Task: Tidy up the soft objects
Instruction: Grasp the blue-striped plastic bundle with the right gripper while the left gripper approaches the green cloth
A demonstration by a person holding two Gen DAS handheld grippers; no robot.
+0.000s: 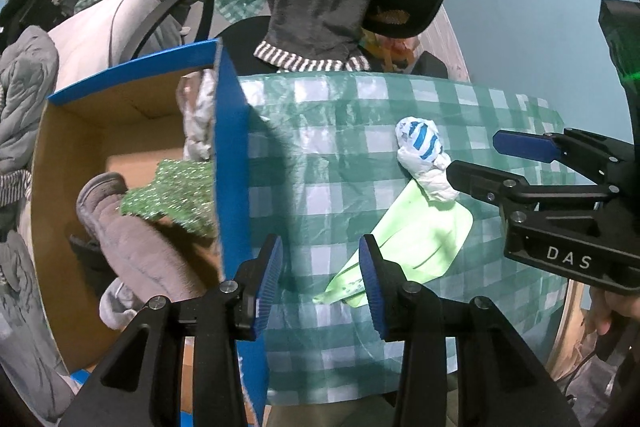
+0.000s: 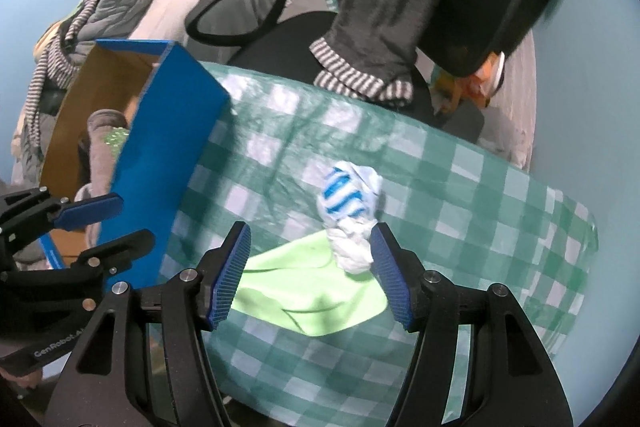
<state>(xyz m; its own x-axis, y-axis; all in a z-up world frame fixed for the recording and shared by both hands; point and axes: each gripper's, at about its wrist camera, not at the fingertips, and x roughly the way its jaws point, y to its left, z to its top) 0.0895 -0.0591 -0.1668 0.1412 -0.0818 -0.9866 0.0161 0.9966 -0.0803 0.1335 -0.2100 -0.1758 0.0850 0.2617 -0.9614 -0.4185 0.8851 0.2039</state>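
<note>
Balled-up white sock with blue stripes (image 2: 352, 211) lying at frame centre in the right wrist view, on the green-checked cloth of the desk (image 2: 480, 195), its twisted white end resting on the upper edge of a pale green cloth (image 2: 304, 291) spread flat below it. Right gripper (image 2: 310, 277) low over both, jaws wide apart and holding nothing, the right-hand pad just beside the sock's white end, whether touching cannot be told. Left gripper (image 1: 320, 283) at lower centre of its own view, jaws likewise spread and empty, straddling the desk beside the blue wall of the cardboard box (image 1: 230, 147), one pad over the near corner of the green cloth.

Sock judged light, soft and springy: likely to squash under the pads rather than slip, nothing fragile about it. Best hold probably across the thick rolled middle, not the loose twisted tail, which could unravel or drag the green cloth along. Green cloth judged thin and limp; a pinch at a free corner or raised fold would suit, since a flat grab may also catch the checked cover.

Box at left of both views already holding a grey plush item (image 1: 132, 239) and a green sparkly piece (image 1: 176, 195).

Readable writing: "DAS" on the right gripper body at right in the left wrist view; "GenRobot.AI", partly cut off, on the left gripper at lower left in the right wrist view.
</note>
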